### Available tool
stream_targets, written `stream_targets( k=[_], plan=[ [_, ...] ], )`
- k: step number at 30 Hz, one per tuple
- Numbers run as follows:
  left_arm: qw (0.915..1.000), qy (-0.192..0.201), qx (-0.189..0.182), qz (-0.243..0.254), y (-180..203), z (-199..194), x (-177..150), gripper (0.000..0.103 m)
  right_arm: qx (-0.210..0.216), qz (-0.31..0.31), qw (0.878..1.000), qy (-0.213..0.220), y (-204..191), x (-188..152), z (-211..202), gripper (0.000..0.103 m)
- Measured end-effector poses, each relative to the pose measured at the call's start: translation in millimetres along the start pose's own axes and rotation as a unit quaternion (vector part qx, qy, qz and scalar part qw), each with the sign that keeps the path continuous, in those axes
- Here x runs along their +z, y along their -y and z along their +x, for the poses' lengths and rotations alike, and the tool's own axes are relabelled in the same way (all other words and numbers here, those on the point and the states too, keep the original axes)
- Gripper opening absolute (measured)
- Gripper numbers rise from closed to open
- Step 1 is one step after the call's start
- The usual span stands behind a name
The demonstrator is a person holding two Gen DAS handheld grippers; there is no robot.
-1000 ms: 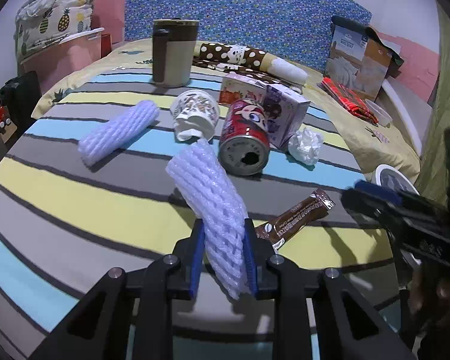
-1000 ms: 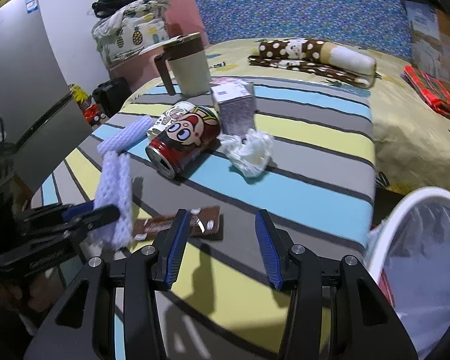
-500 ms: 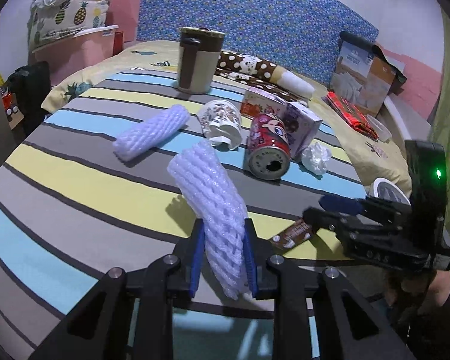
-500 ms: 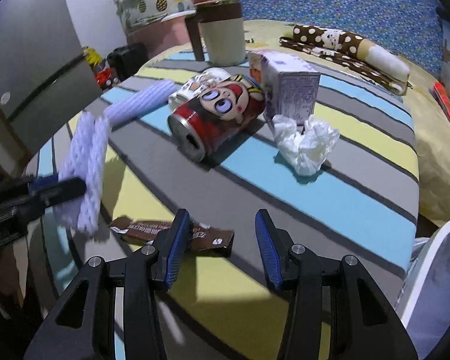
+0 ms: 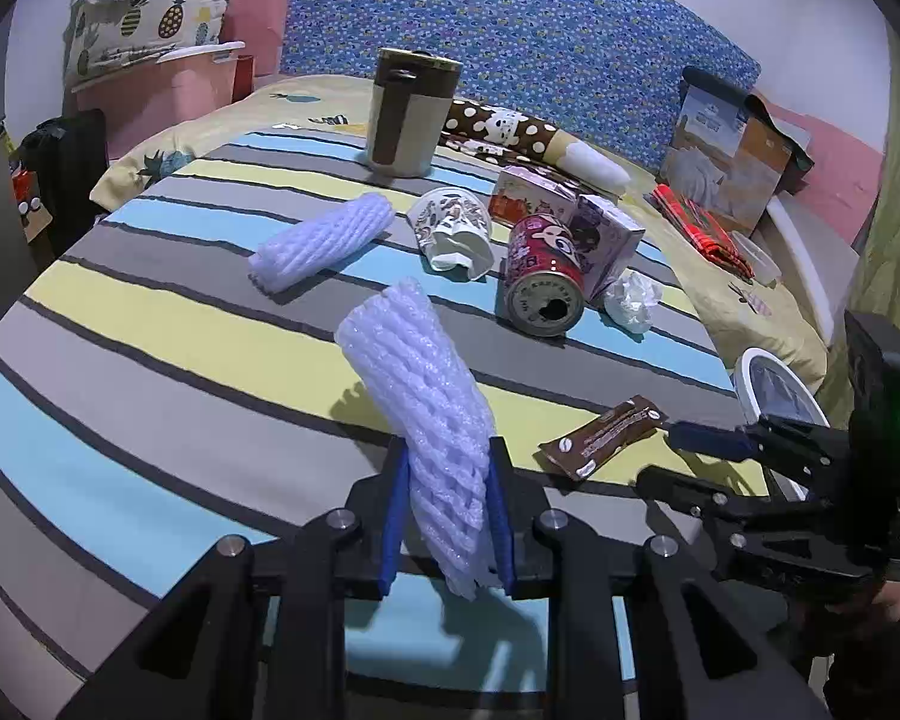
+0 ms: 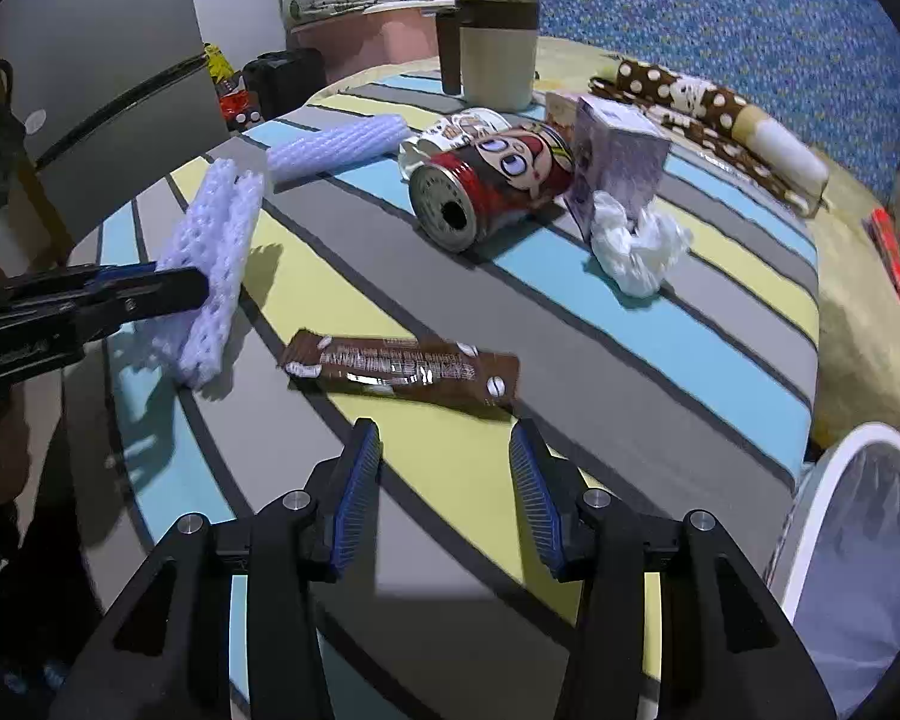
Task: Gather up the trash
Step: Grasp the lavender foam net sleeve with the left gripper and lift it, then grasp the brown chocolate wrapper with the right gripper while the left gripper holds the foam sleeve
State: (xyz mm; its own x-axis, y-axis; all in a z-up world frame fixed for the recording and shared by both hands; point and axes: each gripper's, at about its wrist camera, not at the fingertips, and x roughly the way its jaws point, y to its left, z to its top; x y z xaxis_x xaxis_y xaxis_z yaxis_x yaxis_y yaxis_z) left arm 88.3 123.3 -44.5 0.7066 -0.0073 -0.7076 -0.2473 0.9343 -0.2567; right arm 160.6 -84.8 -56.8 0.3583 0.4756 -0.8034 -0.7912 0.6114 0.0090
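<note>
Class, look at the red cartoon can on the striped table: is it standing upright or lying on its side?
On its side. The red can rests lengthwise on the striped table, its round top with the drinking hole facing sideways toward the cameras.

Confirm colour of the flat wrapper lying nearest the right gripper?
Brown wrapper with white print, glossy. Clearest in the right wrist view.

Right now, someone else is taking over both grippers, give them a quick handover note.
Left gripper: shut on a foam sleeve, lifted off the table.
Right gripper: open, empty, pointing at the brown wrapper just ahead.
On the striped table: second foam sleeve, paper cup, red can, crumpled tissue, small box.
Bin sits off the table edge at right.
Nothing visibly binned yet; everything is left.
</note>
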Motion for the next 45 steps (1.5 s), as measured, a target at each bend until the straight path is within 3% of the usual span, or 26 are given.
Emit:
stream_targets(
  k=[4, 7, 14, 19, 25, 30, 35, 41, 42, 43, 45],
  plan=[
    [1.0, -0.001, 0.002, -0.005, -7, -1, -1, 0.026, -0.029, -0.048, 0.998, 0.006, -10, 12, 11, 0.062],
    [1.0, -0.002, 0.0, -0.009, -11, 0, -2, 0.026, -0.045, -0.09, 0.995, 0.016, -17, 21, 15, 0.063],
    [0.9998, -0.007, -0.01, -0.013, -16, 7, -2, 0.026, -0.045, -0.067, 0.997, 0.02, -12, 32, 23, 0.063],
    [0.9997, -0.008, -0.016, -0.014, -18, 9, -2, 0.026, -0.049, -0.117, 0.992, 0.024, -19, 39, 25, 0.063],
    [0.9996, -0.009, -0.021, -0.018, -23, 9, -3, 0.026, -0.016, -0.132, 0.991, 0.025, -21, 46, 28, 0.063],
    [0.9996, -0.006, -0.02, -0.021, -27, 8, -2, 0.026, 0.029, -0.047, 0.998, 0.026, -4, 55, 30, 0.063],
    [0.9995, -0.008, -0.023, -0.022, -30, 8, -2, 0.026, 0.021, -0.118, 0.993, 0.001, -16, 54, 36, 0.063],
    [0.9994, -0.008, -0.025, -0.021, -30, 7, -3, 0.026, 0.037, -0.11, 0.993, -0.017, -5, 57, 44, 0.063],
    [0.9994, -0.008, -0.025, -0.021, -29, 8, -3, 0.026, 0.04, -0.102, 0.994, -0.019, -5, 56, 43, 0.057],
    [0.9994, -0.008, -0.025, -0.021, -29, 8, -3, 0.026, 0.045, -0.094, 0.994, -0.021, -3, 56, 43, 0.043],
    [0.9995, -0.007, -0.025, -0.019, -29, 7, -3, 0.026, 0.042, -0.083, 0.996, -0.018, -5, 51, 38, 0.035]
  ],
)
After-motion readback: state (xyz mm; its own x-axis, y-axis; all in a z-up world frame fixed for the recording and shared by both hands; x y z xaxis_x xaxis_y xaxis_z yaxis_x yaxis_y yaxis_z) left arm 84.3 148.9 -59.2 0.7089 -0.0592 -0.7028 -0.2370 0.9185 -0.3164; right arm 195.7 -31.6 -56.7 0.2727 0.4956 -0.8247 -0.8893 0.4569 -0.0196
